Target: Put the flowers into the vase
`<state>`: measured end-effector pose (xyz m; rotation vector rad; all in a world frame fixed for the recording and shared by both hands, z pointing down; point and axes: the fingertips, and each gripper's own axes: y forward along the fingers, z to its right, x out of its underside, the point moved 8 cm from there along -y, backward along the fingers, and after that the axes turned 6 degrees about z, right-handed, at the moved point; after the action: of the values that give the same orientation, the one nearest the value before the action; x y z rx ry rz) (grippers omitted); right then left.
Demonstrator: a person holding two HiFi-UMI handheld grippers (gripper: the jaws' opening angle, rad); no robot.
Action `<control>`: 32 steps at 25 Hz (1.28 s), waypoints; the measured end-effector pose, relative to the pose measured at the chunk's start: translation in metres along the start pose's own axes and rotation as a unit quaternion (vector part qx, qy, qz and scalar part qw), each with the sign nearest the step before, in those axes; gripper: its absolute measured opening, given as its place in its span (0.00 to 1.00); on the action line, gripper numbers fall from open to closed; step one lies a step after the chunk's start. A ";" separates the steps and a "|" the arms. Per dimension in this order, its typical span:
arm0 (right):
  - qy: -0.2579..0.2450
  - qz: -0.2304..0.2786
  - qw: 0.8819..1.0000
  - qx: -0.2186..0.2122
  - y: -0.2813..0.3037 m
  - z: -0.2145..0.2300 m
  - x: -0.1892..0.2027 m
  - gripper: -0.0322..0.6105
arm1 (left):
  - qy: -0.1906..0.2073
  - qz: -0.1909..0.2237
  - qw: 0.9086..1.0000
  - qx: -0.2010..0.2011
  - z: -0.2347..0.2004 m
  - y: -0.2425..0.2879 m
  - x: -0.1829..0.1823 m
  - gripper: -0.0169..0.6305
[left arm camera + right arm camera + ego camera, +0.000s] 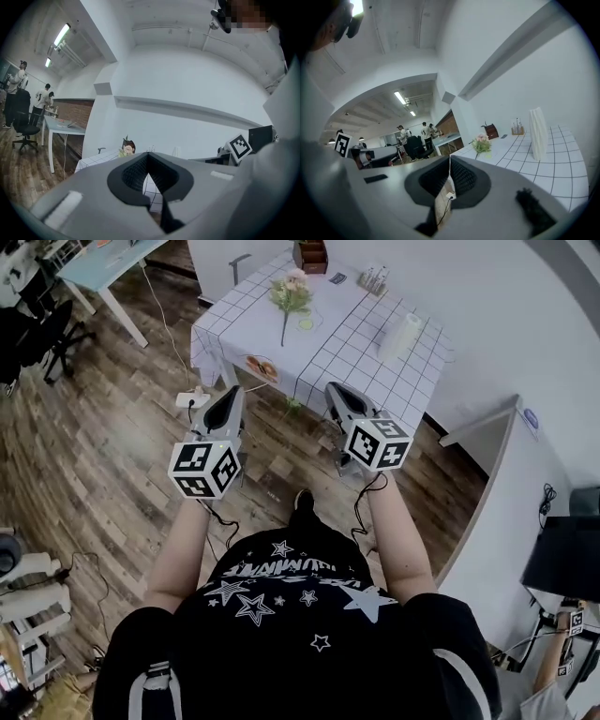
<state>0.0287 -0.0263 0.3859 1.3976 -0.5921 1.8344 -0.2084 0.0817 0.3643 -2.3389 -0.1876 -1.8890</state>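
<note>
Ahead of my right tongs (335, 394) I see a white, black-gridded tablecloth (349, 351), pale pink, green-leaved flowers (291, 292) and a white vase (398, 337)

Looks like an open office or lab workspace. Shows in the desk (63, 126), swivel chair (26, 129), ceiling strip lights (61, 35) and people (44, 98) standing around in the background. Also in a power strip (192, 399) on the wood floor (94, 446) and a dark monitor (562, 559).
</note>
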 end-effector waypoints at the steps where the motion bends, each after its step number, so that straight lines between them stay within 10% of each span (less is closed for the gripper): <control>1: 0.002 -0.002 1.000 -0.002 0.003 0.010 -0.003 0.07 | 0.001 0.000 1.000 -0.002 0.002 0.009 0.000 0.04; 19: 0.017 -0.028 0.998 -0.056 0.078 0.122 -0.029 0.07 | -0.013 -0.015 0.997 -0.075 0.001 0.114 0.022 0.04; 32: 0.012 -0.053 0.998 -0.019 0.122 0.134 -0.021 0.07 | -0.020 -0.037 0.998 -0.036 -0.051 0.178 0.031 0.04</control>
<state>0.0175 -0.2059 0.4151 1.3546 -0.5274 1.7458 -0.2192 -0.1023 0.4016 -2.4506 -0.2180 -1.9147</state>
